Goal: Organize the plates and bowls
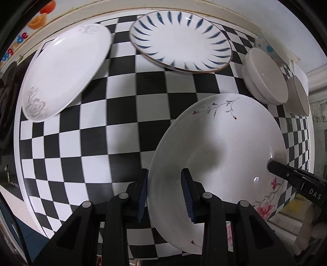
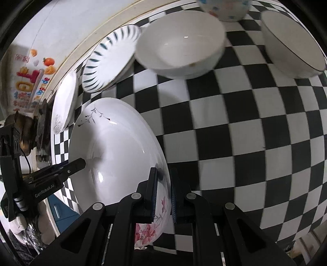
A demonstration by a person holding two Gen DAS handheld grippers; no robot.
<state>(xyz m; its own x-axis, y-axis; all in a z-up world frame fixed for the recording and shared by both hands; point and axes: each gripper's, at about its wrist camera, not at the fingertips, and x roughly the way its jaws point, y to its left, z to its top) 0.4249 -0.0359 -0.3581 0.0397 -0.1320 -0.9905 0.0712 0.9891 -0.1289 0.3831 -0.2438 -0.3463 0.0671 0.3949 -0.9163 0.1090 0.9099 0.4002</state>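
A large white floral plate [image 1: 220,155] [image 2: 114,155] is held over the checkered table by both grippers. My left gripper [image 1: 164,196] has its fingers either side of the plate's near rim. My right gripper [image 2: 163,194] is shut on the opposite rim, by the pink flowers. The right gripper's tip shows in the left wrist view [image 1: 286,174]; the left gripper shows in the right wrist view [image 2: 67,169]. A blue-striped plate [image 1: 181,41] [image 2: 110,59] and a white plate with grey pattern [image 1: 65,71] [image 2: 64,102] lie farther back.
A plain white bowl [image 1: 263,75] [image 2: 179,45], a dark-rimmed bowl [image 1: 298,96] [image 2: 292,43] and a dotted bowl [image 2: 224,8] stand at the table's far side. The checkered tablecloth [image 1: 122,126] [image 2: 245,133] covers the table. A wall poster [image 2: 30,77] is behind.
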